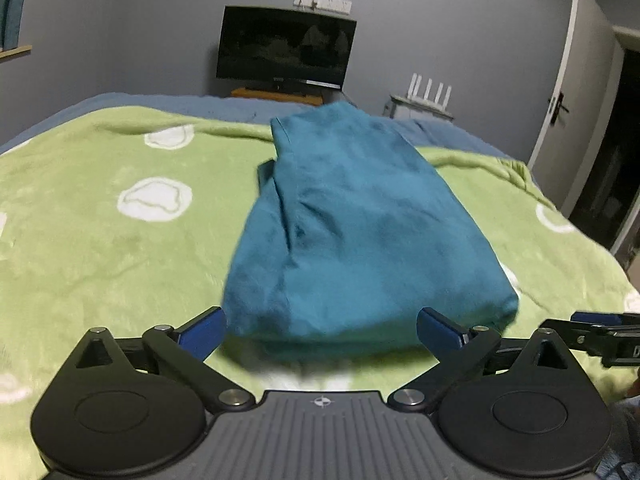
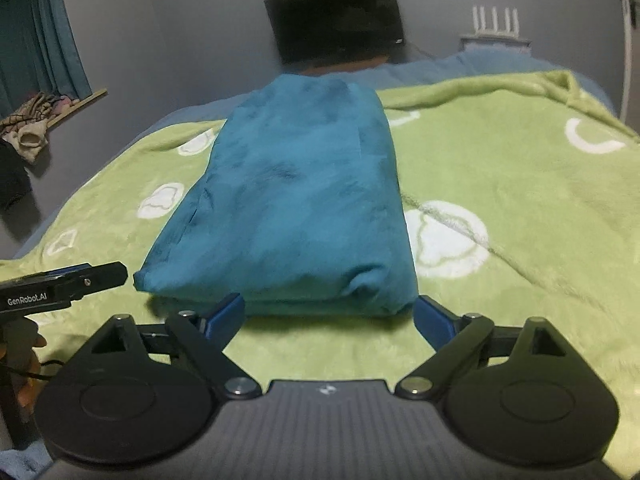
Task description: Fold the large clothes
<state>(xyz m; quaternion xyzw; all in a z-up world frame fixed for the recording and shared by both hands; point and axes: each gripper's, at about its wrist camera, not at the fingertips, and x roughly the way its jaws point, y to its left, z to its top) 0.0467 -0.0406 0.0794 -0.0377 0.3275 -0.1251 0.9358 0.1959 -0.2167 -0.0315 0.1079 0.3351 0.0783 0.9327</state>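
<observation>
Two tongs hung wide over the bed, and neither gripped anything! The left tongs (image 1: 320,330) stood spread just short of the garment (image 1: 352,232), empty. The right tongs (image 2: 330,318) were spread too, blue pads (image 2: 224,316) flanking its near edge. That teal garment (image 2: 296,208) lay folded in a long bundle on the green blanket (image 2: 500,184), a dark screen (image 1: 286,48) behind.

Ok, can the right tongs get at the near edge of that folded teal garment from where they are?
Probably yes. The right tongs stand open just short of the folded teal garment, with only bare green blanket between. The left tongs sit off to the side, out of the way.
</observation>
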